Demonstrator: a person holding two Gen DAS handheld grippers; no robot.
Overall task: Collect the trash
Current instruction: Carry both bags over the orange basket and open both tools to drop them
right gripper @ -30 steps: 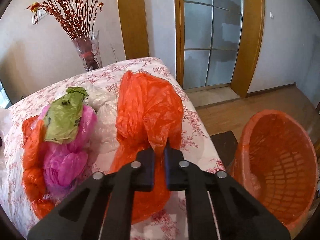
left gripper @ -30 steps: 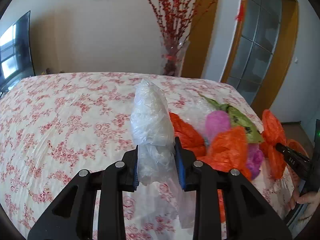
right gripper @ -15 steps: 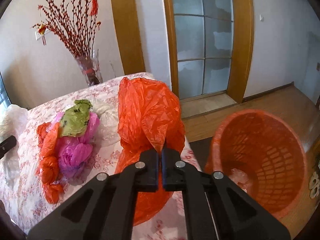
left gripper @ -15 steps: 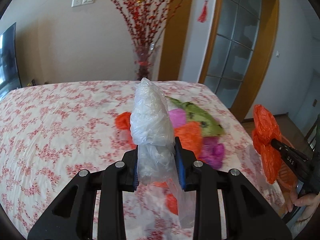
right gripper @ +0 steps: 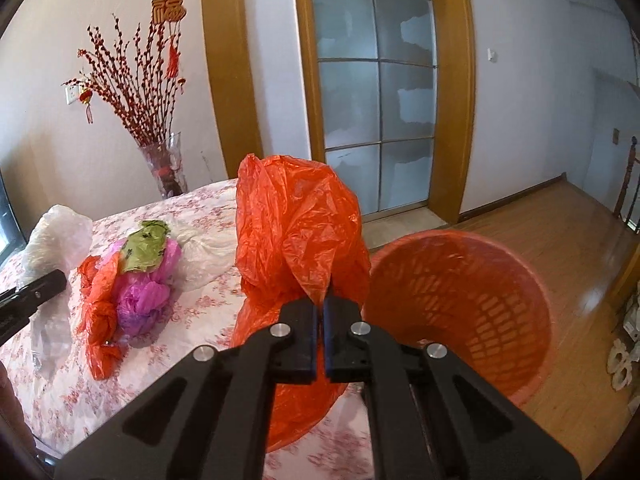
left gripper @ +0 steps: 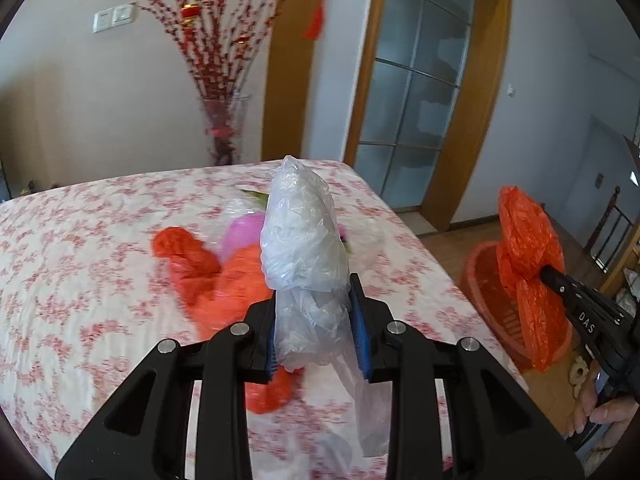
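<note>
Left tool [left gripper: 316,324], seen from its own camera: the 2 blue pads are clamped on a crumpled clear bag [left gripper: 304,240], whose bulk stands above the pads while a loose tail hangs below them. Right tool [right gripper: 320,320]: the 2 black fingers are pressed nearly together, pinching a fold of an orange bag [right gripper: 296,236] that billows above them and trails beneath. This tool hangs at the bed's edge, beside the orange basket [right gripper: 500,280], a slotted bin standing on the wooden floor [right gripper: 560,216] just beside the bed [right gripper: 200,304]. The orange bag overlaps the basket's near rim in this view; whether it is over the opening cannot be told. On the floral bedspread remain a heap of pink bags [right gripper: 148,292] topped by a green bag [right gripper: 146,244], a twisted orange bag [right gripper: 98,304] on its left and a white bag [right gripper: 200,252] on its right. A vase [right gripper: 168,172] of red branches stands behind the bed.
</note>
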